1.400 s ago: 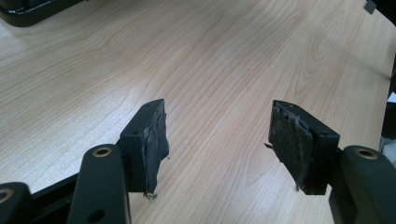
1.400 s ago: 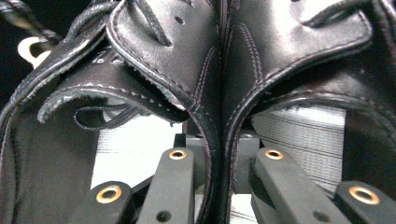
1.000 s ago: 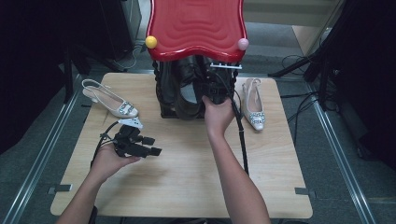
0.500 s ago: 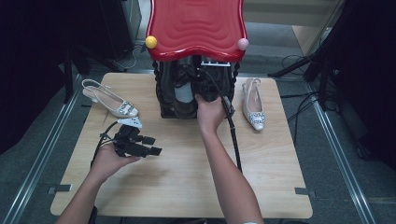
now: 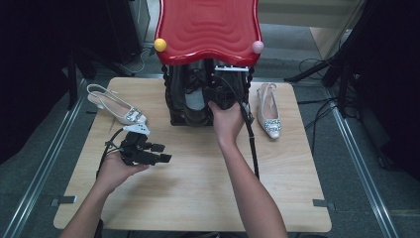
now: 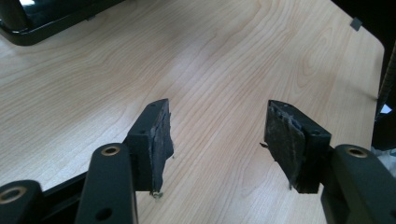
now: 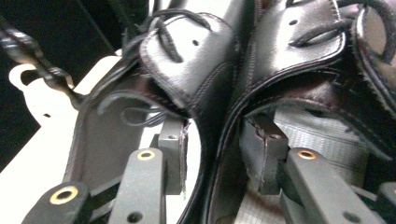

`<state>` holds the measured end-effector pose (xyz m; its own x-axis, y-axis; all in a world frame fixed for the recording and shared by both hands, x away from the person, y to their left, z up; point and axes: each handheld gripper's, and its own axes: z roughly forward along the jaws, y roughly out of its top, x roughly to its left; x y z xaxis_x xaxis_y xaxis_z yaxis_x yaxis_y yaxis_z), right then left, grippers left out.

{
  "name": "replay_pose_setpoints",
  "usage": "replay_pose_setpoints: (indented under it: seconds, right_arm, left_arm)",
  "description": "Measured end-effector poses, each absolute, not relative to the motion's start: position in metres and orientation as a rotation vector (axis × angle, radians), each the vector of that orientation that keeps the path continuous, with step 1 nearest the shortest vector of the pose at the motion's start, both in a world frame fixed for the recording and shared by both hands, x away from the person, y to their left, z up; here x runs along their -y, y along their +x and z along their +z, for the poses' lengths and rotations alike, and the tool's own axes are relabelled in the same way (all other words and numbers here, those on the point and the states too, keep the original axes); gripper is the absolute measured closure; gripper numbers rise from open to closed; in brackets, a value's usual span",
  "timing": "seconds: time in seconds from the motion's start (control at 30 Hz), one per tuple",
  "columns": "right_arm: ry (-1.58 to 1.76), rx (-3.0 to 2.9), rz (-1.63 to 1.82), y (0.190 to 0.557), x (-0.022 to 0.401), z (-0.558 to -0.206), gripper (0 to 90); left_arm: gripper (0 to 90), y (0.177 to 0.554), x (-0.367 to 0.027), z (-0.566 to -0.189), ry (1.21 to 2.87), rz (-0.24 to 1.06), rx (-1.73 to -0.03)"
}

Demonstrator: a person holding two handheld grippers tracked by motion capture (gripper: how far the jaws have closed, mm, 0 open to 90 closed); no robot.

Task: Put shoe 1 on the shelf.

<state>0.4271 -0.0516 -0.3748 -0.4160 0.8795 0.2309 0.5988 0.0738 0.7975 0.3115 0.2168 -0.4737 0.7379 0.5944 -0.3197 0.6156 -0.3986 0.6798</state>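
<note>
the right gripper [image 7: 212, 154] reaches under the red shelf top [image 5: 208, 27], its 2 jaws straddling the touching inner walls of 2 black lace-up shoes [image 7: 261, 60], a narrow gap left. the left gripper [image 6: 217, 135] hovers wide apart over the bare table [image 6: 224, 60], nothing between its pads. 1 pale slingback shoe [image 5: 114, 105] lies just beyond it; another [image 5: 268, 110] lies right of the right gripper.

Bare table [image 5: 198, 198] runs open along the near edge, while the black rack [image 5: 174, 106] under the red shelf [image 5: 208, 27] blocks the far edge's middle, a shoe [image 5: 115, 104] and another shoe [image 5: 268, 111] flanking it.
</note>
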Motion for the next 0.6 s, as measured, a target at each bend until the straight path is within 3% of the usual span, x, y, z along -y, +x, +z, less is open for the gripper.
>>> replay_pose_setpoints:
  seconds: [0.13,0.33,0.6]
  right_arm:
    - [1.457,-2.086,1.309,0.42,0.058,-0.374,60.1]
    - [1.396,-2.142,1.395,0.409,0.072,-0.37,58.3]
    - [1.329,-2.24,1.474,0.39,0.086,-0.362,59.7]
  left_arm:
    - [51.6,0.311,-0.215,-0.467,2.094,-0.027,-0.912]
    - [76.2,0.313,-0.215,-0.45,2.055,-0.015,-0.898]
    - [87.9,0.33,-0.207,-0.415,2.084,0.015,-0.838]
